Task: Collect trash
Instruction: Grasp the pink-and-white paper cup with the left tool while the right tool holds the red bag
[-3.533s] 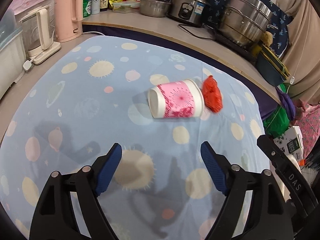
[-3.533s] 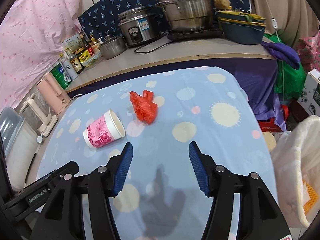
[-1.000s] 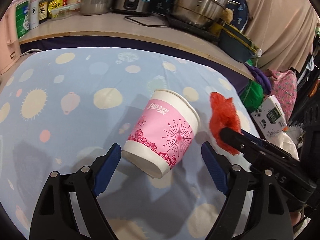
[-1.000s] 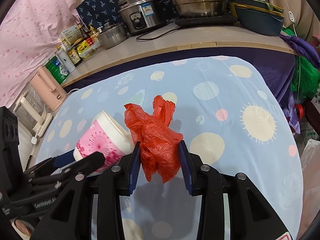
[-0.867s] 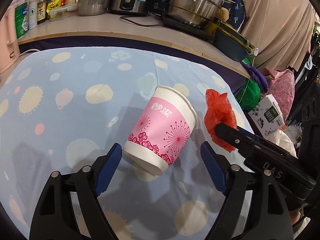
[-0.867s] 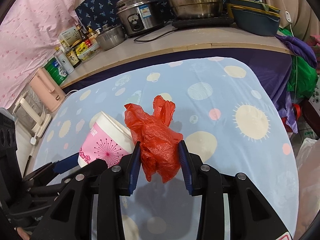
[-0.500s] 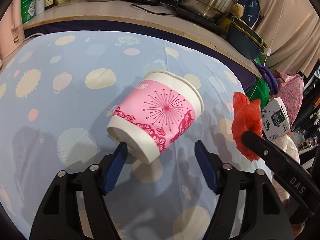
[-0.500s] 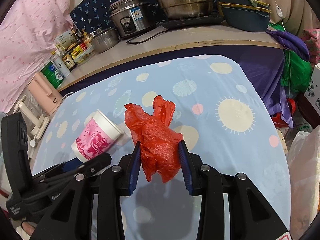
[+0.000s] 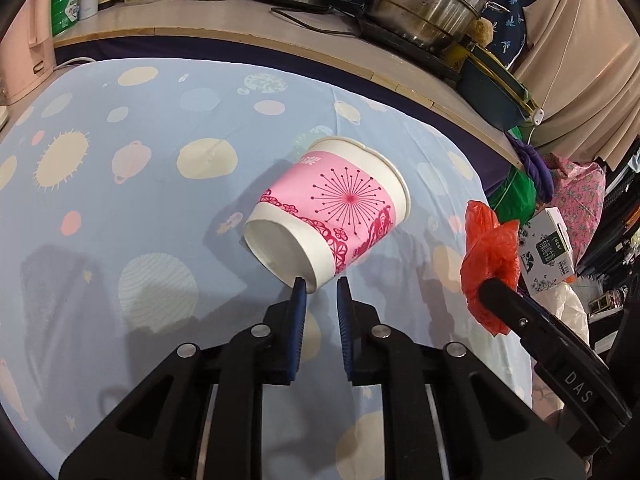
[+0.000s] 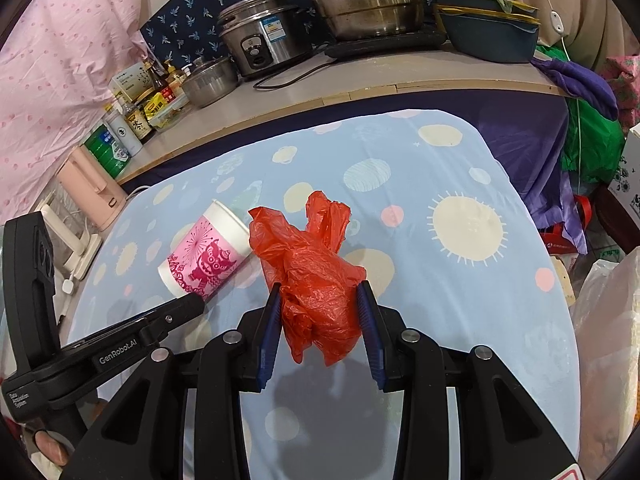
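The left tool [image 9: 321,285] has just been closing, pinching only the paper cup [image 9: 328,210]'s bottom rim at frame centre. The right tool [image 10: 318,296] clamps the red bag [image 10: 312,276]. That thin rim hold could slip, dropping the cup.

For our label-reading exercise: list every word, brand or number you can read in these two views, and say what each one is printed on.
"DAS": on the right gripper, seen from the left wrist.
"GenRobot.AI": on the left gripper, seen from the right wrist.
"finger": roughly legible, on the green and white box.
Small white label on the left gripper's body: too small to read.
Chinese characters on the pink paper cup, the bottles and the rice cooker sticker: too small or blurred to read.
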`<state>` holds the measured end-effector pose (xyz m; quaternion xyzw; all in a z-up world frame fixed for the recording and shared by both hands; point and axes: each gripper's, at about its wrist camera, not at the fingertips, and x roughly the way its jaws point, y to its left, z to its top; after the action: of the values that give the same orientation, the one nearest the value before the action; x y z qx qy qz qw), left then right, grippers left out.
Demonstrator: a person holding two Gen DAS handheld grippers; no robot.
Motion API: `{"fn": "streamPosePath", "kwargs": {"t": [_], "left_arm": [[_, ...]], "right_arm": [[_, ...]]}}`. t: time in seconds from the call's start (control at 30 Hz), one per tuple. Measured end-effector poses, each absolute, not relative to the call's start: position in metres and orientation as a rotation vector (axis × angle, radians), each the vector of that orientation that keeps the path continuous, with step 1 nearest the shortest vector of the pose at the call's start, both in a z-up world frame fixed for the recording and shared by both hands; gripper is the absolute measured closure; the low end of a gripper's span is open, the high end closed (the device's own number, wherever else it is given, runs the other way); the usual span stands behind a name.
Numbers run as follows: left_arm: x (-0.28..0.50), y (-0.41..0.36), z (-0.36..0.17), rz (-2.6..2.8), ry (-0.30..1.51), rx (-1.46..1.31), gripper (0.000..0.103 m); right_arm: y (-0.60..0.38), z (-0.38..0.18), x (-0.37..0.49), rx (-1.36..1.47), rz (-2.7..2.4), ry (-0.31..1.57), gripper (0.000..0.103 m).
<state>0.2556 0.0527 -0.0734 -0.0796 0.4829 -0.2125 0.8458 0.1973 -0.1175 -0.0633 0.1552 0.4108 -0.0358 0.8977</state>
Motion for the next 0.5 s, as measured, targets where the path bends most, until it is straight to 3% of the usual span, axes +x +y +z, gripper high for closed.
{"fn": "streamPosePath", "kwargs": {"t": [0.1, 0.17, 0.2, 0.23, 0.5], "left_arm": [[0.25, 0.058, -0.071, -0.448, 1.013, -0.195, 0.087], [0.248, 0.062, -0.068, -0.436, 1.009, -0.207, 0.073], [0.248, 0.066, -0.066, -0.425, 1.002, -0.213, 0.061], [0.249, 0.07, -0.062, -0.413, 0.987, -0.219, 0.057], [0.287, 0.069, -0.047, -0.406, 0.967, -0.217, 0.056]], "right_arm": [[-0.118, -0.063, 0.196, 0.323, -0.074, 0.851, 0.068], [-0.119, -0.062, 0.194, 0.325, -0.075, 0.85, 0.068], [-0.119, -0.062, 0.193, 0.326, -0.073, 0.85, 0.068], [-0.119, -0.061, 0.192, 0.325, -0.073, 0.849, 0.068], [-0.12, -0.06, 0.195, 0.326, -0.076, 0.842, 0.068]]}}
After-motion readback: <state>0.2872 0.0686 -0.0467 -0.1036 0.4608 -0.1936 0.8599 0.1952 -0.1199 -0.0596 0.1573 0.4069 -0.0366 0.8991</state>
